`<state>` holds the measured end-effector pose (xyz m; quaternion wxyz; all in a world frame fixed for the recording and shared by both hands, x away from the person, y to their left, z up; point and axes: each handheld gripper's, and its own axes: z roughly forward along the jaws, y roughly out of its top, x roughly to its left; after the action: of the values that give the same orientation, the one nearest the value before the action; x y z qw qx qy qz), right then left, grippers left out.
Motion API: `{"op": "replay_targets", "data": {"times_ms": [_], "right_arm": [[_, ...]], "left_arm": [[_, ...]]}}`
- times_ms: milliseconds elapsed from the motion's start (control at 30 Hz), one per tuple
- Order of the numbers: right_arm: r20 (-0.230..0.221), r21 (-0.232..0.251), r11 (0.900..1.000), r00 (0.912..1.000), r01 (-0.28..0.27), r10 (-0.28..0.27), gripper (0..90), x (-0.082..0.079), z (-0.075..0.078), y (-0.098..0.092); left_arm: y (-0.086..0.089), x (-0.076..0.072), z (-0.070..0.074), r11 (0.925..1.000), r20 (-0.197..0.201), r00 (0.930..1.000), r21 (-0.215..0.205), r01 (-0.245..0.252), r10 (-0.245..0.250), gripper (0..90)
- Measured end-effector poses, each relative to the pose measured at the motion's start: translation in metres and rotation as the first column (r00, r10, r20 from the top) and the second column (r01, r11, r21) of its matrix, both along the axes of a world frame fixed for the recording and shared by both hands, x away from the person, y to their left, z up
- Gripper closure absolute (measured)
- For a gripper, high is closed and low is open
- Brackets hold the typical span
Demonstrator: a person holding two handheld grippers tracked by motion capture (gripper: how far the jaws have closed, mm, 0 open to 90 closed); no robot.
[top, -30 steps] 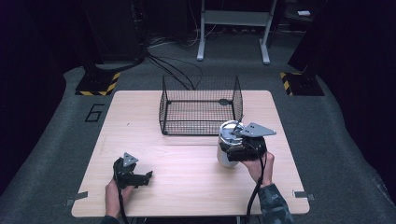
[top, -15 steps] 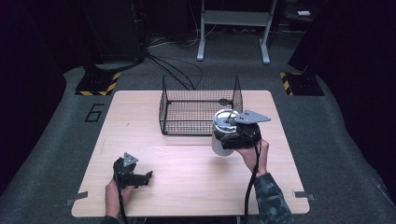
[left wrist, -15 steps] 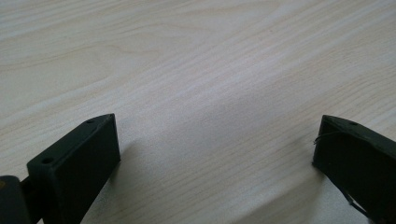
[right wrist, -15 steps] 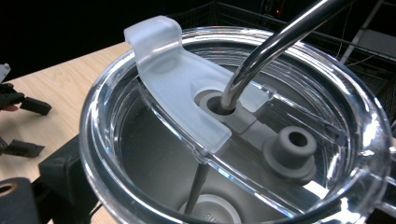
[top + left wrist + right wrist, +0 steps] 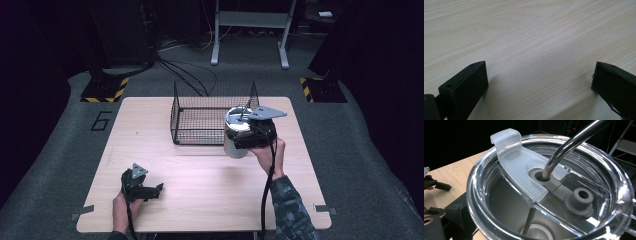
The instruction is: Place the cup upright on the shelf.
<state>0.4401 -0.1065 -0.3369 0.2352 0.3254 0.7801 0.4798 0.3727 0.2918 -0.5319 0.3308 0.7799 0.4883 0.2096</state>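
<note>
Clamping a round steel tumbler [image 5: 235,142] – clear lid, bent metal straw – the right gripper [image 5: 252,135] nears the wire basket [image 5: 200,117]; left gripper [image 5: 150,191] spread.

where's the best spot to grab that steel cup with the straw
Around the round body of the cup, from the side, as the right gripper does now. The clear lid and metal straw block a grip from above.

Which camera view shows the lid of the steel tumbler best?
The right gripper view: the clear lid appears close, with its frosted slider and metal straw. The high view shows the lid small, from far away.
</note>
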Motion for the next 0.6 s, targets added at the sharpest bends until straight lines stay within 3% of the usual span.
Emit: {"op": "replay_targets", "data": {"times_ms": [333, 600], "right_arm": [[0.015, -0.003, 1.0, 0.9999, -0.003, 0.003, 3.5, 0.013, 0.019, 0.005], [0.026, -0.006, 1.0, 0.9996, 0.008, -0.008, 3.5, 0.033, 0.036, 0.012]], "left_arm": [[0.0, 0.0, 0.0, 1.0, 0.0, 1.0, 0.001, 0.001, -0.001, 0.3], [0.0, 0.0, 0.0, 1.0, 0.0, 1.0, 0.001, 0.001, -0.001, 0.3]]}}
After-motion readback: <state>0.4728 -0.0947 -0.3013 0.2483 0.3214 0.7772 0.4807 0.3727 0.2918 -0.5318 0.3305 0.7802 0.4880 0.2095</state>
